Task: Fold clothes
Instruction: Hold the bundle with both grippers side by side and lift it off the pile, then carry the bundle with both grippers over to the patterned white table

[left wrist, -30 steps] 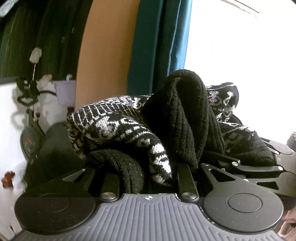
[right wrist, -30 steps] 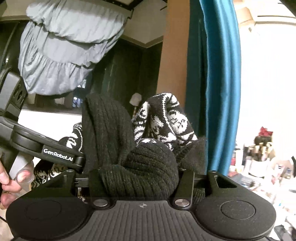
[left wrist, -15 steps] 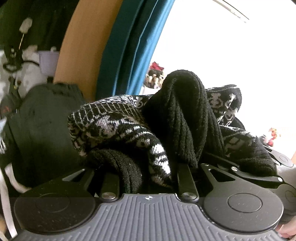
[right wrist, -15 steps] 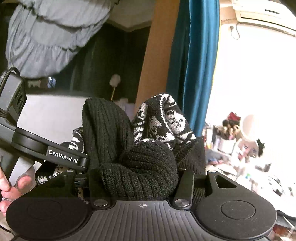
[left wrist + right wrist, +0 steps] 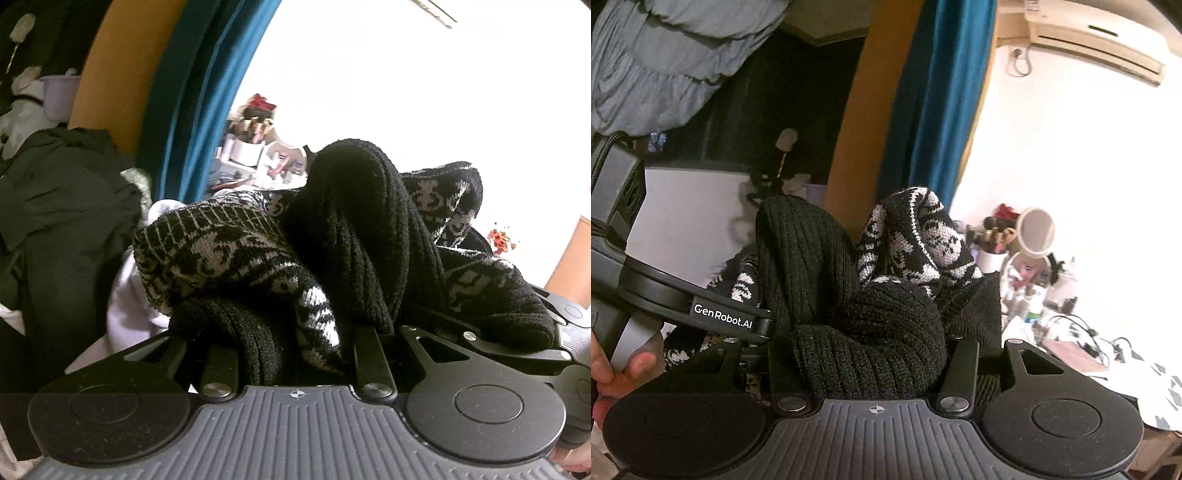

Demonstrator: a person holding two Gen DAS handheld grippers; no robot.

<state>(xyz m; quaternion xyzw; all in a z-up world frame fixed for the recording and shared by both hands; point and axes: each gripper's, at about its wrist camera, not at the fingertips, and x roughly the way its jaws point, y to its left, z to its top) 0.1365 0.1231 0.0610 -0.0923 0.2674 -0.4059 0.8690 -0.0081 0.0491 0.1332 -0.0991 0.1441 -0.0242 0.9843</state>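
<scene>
Sweater [image 5: 343,236]: black rib knit with black-and-white patterned panels, bunched in a thick heap, held up in the air in front of the blue curtain [image 5: 192,110].
Left gripper [image 5: 295,354]: clamped on a wad of the sweater; fingertips buried in the knit, so pinching cloth, not spread.
Right gripper [image 5: 875,358]: likewise pinching a fat roll of black ribbing; fingertips hidden under the fabric.
Spacing: both grippers close together on the same bundle, left gripper's body just left of the right one in the right wrist view.
Hand [image 5: 613,369]: wrapped on the left gripper's handle, left of the sweater.
Dark green garment [image 5: 62,206]: heaped left of the curtain.
Round mirror [image 5: 1036,230]: right of the curtain, among blurred clutter on a table.
</scene>
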